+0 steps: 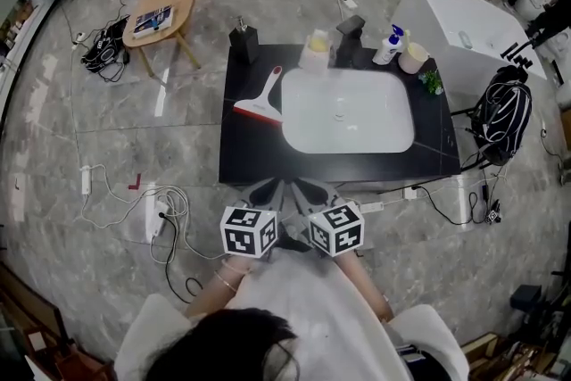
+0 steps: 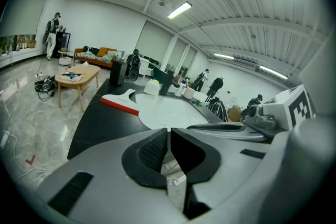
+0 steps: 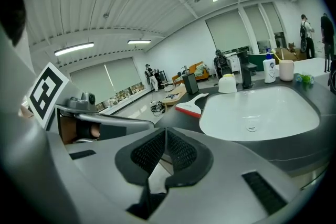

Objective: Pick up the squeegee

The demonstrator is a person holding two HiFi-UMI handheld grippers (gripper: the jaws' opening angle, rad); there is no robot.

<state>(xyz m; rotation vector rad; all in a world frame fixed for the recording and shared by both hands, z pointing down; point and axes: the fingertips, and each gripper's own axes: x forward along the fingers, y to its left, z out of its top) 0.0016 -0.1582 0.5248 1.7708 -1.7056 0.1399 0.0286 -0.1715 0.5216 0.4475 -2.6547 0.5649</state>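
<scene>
Status: the pick-up has not started.

1. Task object. The squeegee [image 1: 260, 103] lies flat on the black table [image 1: 245, 158], just beside the left rim of the white sink [image 1: 348, 110]. Its red blade edge faces the table's left side and its white handle points toward the back of the table. Nothing touches it. I see it in the left gripper view [image 2: 119, 103] and the right gripper view [image 3: 191, 106] too, well ahead of the jaws in each.

2. Left claw [image 2: 168, 131]. Clenched, the pads meeting at the tips, with nothing between them.

3. Right claw [image 3: 164, 134]. Clenched as well, pads together and empty.

4. Position. In the head view both claws sit side by side close to my operator's body, left [image 1: 272, 190] and right [image 1: 310, 190], at about the near edge of the table. Both are well apart from the squeegee, which lies ahead and slightly to the left.

5. Remaining work, as I judge it: all of it. One claw must be released, carried forward over the table to the handle, closed on it, and raised. The left claw looks the better placed. The handle is the raised part and should be easier to take than the flat blade.
</scene>
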